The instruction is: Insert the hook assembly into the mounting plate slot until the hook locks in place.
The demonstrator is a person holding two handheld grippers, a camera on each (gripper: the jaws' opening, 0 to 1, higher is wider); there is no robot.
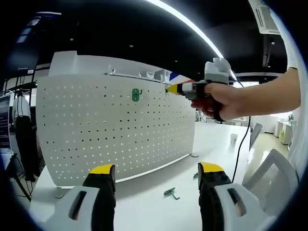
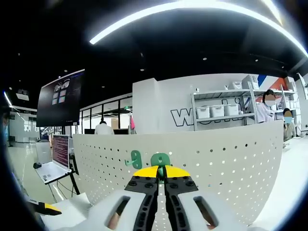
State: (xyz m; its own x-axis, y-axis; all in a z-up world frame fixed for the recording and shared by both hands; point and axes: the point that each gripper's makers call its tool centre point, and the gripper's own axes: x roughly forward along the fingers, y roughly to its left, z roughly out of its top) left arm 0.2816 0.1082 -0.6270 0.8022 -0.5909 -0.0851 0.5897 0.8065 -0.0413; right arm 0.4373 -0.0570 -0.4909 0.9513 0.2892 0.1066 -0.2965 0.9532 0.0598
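Left gripper (image 1: 156,175) jaws released over table (image 1: 144,202); right gripper (image 2: 161,172) jaws clenched on green hook (image 2: 160,160) at pegboard (image 2: 221,168).

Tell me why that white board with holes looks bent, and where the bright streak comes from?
Left gripper view: the fisheye lens bows the pegboard; a long ceiling light glares against the dark ceiling. Right gripper view: the same pegboard curves, the ceiling light arcs overhead, and the right gripper looms close and sharp.

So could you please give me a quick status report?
Right gripper shut on green hook at pegboard. Left gripper open, low. One hook already mounted; spare on table. Nothing obstructing.
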